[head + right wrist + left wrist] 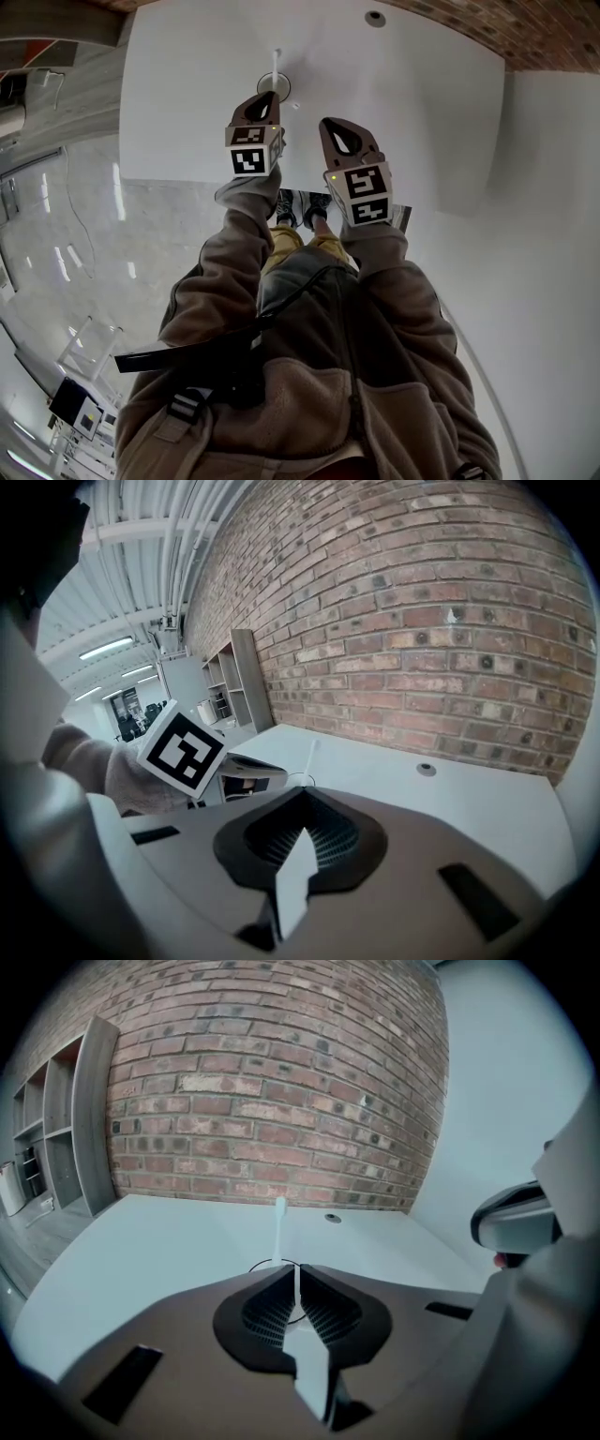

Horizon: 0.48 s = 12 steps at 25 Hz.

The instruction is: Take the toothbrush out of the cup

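A white toothbrush (276, 62) stands upright in a clear cup (282, 85) on the white table (422, 122). My left gripper (266, 97) is shut, its tips right at the near rim of the cup. In the left gripper view only a thin slit shows between the jaws (294, 1277). The toothbrush (279, 1226) rises just beyond them, apart from them, over the cup rim (260, 1267). My right gripper (329, 123) hovers shut to the right of the cup, holding nothing. The right gripper view shows the toothbrush (309, 757) ahead of its tips (301, 796).
A round cable hole (375, 18) lies in the table near the brick wall (272, 1101). Grey shelves (66, 1129) stand at the left. The table's near edge (187, 180) runs just below the grippers, with floor beyond it.
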Tool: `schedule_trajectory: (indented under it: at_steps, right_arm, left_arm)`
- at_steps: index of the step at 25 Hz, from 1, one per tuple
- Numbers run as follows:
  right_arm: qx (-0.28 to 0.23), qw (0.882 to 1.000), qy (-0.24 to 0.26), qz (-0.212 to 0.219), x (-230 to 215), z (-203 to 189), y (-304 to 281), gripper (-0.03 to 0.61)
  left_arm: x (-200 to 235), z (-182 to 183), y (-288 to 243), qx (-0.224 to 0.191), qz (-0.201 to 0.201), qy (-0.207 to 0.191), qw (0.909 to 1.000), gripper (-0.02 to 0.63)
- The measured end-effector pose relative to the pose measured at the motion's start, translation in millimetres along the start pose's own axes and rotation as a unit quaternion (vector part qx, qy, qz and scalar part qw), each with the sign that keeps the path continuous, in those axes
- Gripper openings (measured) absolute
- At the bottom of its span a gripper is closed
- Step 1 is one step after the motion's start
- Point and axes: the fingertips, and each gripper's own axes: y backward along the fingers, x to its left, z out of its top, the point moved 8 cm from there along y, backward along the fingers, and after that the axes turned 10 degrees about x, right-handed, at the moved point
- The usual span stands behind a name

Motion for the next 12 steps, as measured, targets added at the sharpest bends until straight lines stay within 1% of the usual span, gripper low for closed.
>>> schedule_trajectory:
  at_steps: [7, 10, 12]
  right_arm:
    - [0.019, 0.999, -0.021, -0.019, -5, -23, 10, 0.002]
    - [0.022, 0.999, -0.028, -0.024, -8, -28, 12, 0.002]
    - [0.024, 0.999, -0.032, -0.026, -8, -30, 13, 0.002]
  left_arm:
    - [7, 2, -26, 0.02, 0.007, -0.011, 0.9997, 0.005]
    - [7, 4, -34, 0.022, 0.013, -0.009, 0.9996, 0.005]
    - [8, 3, -36, 0.03, 0.019, -0.007, 0.9993, 0.006]
